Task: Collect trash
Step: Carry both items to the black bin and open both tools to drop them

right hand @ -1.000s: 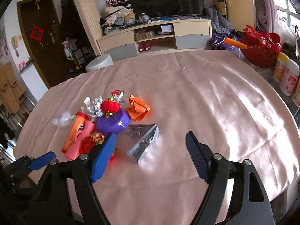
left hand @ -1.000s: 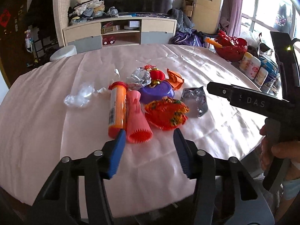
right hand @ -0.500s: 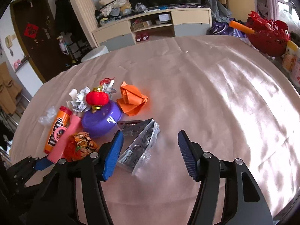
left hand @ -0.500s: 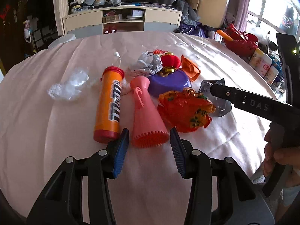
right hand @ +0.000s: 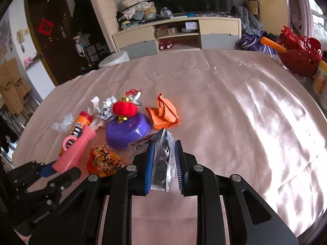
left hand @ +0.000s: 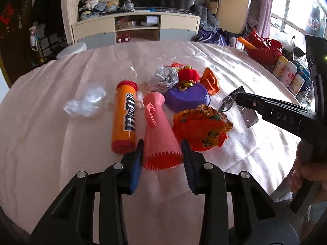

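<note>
A heap of items lies on the pink tablecloth [left hand: 40, 132]. My left gripper [left hand: 162, 155] straddles the wide ribbed end of a pink cone-shaped item [left hand: 158, 130], its pads touching both sides. My right gripper [right hand: 163, 161] has closed around a silver foil wrapper [right hand: 161, 159], which stands between its pads; it also shows in the left wrist view [left hand: 231, 100]. Next to them lie an orange M&M's tube [left hand: 124, 116], an orange-red crumpled wrapper [left hand: 201, 126], an upside-down purple bowl [left hand: 187, 99] with a red lantern ornament [left hand: 188, 76] on it, crumpled foil [left hand: 165, 76], orange paper [left hand: 211, 82] and clear plastic [left hand: 86, 101].
A red basket [left hand: 263, 49] and several bottles [left hand: 290, 75] stand past the table's right edge. A cabinet [right hand: 177, 34] and a white stool [right hand: 114, 60] stand beyond the far edge. The right gripper's body [left hand: 286, 120] crosses the left wrist view.
Both grippers moved forward and down to the heap and narrowed. The left now flanks the pink cone's wide end; the right has closed around the foil wrapper.
</note>
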A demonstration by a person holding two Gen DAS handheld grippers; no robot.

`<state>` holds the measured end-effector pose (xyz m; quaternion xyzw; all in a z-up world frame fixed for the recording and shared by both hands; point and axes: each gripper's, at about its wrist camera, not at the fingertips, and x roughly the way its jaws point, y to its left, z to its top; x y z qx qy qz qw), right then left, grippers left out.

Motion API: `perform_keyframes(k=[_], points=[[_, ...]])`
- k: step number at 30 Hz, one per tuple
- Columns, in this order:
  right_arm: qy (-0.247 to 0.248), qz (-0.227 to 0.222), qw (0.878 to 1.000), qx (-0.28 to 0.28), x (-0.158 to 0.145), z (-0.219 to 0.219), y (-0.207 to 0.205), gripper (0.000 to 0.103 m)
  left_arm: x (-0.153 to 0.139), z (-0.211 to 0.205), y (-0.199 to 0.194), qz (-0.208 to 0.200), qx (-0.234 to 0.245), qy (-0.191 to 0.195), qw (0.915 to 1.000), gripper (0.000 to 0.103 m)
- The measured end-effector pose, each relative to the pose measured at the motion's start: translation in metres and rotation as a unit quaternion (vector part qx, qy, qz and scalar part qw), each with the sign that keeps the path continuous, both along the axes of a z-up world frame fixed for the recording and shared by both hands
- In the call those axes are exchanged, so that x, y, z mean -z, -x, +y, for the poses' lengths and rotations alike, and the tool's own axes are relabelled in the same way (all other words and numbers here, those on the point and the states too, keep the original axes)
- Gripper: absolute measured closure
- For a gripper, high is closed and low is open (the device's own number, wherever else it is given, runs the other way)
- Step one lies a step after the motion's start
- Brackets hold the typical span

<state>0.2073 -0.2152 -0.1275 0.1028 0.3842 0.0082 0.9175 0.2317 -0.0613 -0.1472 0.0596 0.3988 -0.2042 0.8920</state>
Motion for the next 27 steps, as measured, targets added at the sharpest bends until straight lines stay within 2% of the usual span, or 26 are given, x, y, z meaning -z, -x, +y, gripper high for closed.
perform_keyframes(k=[6,11,17,22,27], points=[[0.001,-0.029,1.000,-0.003,-0.030,0.002,0.018,0.082,-0.028,0.004,0.025,-0.029,-0.005,-0.003,0.9996,0.068],[0.002,-0.058,0.998,-0.006,-0.059,0.002,0.047,0.082,-0.053,0.011,0.055,-0.054,-0.012,-0.001,0.9984,0.068],[-0.001,-0.077,0.997,-0.018,-0.079,0.002,0.083,0.082,-0.072,0.017,0.098,-0.073,-0.020,0.003,0.9972,0.068],[0.003,-0.080,0.996,-0.037,-0.080,0.012,0.109,0.082,-0.075,0.022,0.135,-0.078,-0.019,0.003,0.9968,0.068],[0.002,-0.066,0.996,-0.056,-0.063,0.023,0.133,0.082,-0.066,0.023,0.163,-0.068,-0.010,0.004,0.9977,0.068]])
